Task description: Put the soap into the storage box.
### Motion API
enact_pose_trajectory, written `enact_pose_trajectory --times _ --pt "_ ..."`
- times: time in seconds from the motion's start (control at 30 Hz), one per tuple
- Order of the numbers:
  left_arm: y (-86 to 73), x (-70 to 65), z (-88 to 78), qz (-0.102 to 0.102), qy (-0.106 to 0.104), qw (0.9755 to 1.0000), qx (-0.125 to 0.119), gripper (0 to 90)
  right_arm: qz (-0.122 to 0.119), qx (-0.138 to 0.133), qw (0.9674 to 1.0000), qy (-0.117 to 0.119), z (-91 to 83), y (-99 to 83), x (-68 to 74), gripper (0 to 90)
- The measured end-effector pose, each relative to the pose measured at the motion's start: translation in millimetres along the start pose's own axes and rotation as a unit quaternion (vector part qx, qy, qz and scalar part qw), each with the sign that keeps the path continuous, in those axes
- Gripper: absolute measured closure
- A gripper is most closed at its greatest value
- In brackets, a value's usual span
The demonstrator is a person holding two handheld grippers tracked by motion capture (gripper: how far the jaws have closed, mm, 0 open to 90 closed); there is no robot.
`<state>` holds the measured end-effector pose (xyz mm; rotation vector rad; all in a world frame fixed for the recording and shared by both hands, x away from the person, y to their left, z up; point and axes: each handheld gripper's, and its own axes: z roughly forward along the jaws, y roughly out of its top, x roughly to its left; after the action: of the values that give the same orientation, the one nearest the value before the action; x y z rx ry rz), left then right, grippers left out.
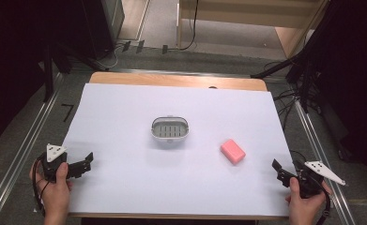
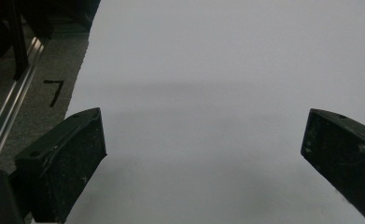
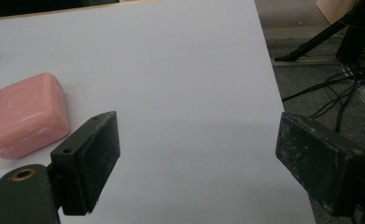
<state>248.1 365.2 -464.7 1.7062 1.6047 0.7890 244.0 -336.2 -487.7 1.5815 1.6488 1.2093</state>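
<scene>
Left of my right claw, apart: pink rounded soap bar. Claw wide open, empty. Should square up across bar's narrow sides, lower, close gently.

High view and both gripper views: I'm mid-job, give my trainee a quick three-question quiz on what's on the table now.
1. True or false: the pink soap bar lies inside the soap dish.
2. Which gripper is nearer the soap bar: A) left gripper B) right gripper?
3. Fill in: both grippers' jaws stand ____ with nothing between them.

Key:
1. False; it lies on the white table cover, apart from the dish.
2. B.
3. Open.
</scene>
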Motion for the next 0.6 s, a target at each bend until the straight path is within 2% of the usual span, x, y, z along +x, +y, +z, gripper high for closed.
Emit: enact_pose_trajectory --times 0.03,0.07,0.1,0.13,0.17,0.27,0.37,0.47,0.5,0.53,0.57,0.6 --pt "0.0 -0.1 0.1 0.0 0.001 1.0 0.0 0.1 -0.007 0.003 0.9999 -0.013 0.4 0.2 2.6 22.0" --pt "0.1 -0.2 0.4 0.0 0.002 1.0 0.0 0.1 -0.007 0.003 0.9999 -0.013 0.4 0.2 2.6 22.0" --pt "0.1 -0.3 0.3 0.001 0.002 1.0 0.0 0.1 -0.015 0.013 0.9998 -0.008 2.0 1.7 4.0 28.4" --pt "0.1 -0.4 0.5 0.002 0.001 1.0 0.0 0.1 -0.015 0.013 0.9998 -0.008 2.0 1.7 4.0 28.4" --pt "0.3 -0.2 0.7 0.002 0.0 1.0 0.002 0.1 -0.013 0.023 0.9997 0.002 2.4 2.8 5.0 27.1" --pt "0.2 -0.3 0.7 0.001 0.001 1.0 0.0 0.1 -0.033 0.054 0.998 0.001 2.4 7.8 10.8 28.2" --pt "0.3 -0.2 0.7 0.0 0.0 1.0 0.002 0.1 -0.039 0.07 0.9967 0.008 2.7 8.4 14.5 26.6" --pt "0.1 -0.3 0.7 0.002 0.0 1.0 0.0 0.1 -0.054 0.091 0.9941 0.025 2.6 9.9 20.8 23.8" --pt "0.0 -0.7 0.4 0.003 0.001 1.0 0.0 0.1 -0.067 0.102 0.9922 0.027 1.8 13.8 26.7 23.5" --pt "0.0 -0.7 0.4 0.003 0.001 1.0 0.0 0.1 -0.067 0.102 0.9922 0.027 1.8 13.8 26.7 23.5" --pt "0.1 -0.8 0.2 0.004 0.002 1.0 0.001 0.1 -0.08 0.119 0.9888 0.041 2.3 17.9 29.2 20.6" --pt "0.0 -0.8 0.2 0.004 0.002 1.0 0.0 0.1 -0.08 0.119 0.9888 0.041 2.3 17.9 29.2 20.6"
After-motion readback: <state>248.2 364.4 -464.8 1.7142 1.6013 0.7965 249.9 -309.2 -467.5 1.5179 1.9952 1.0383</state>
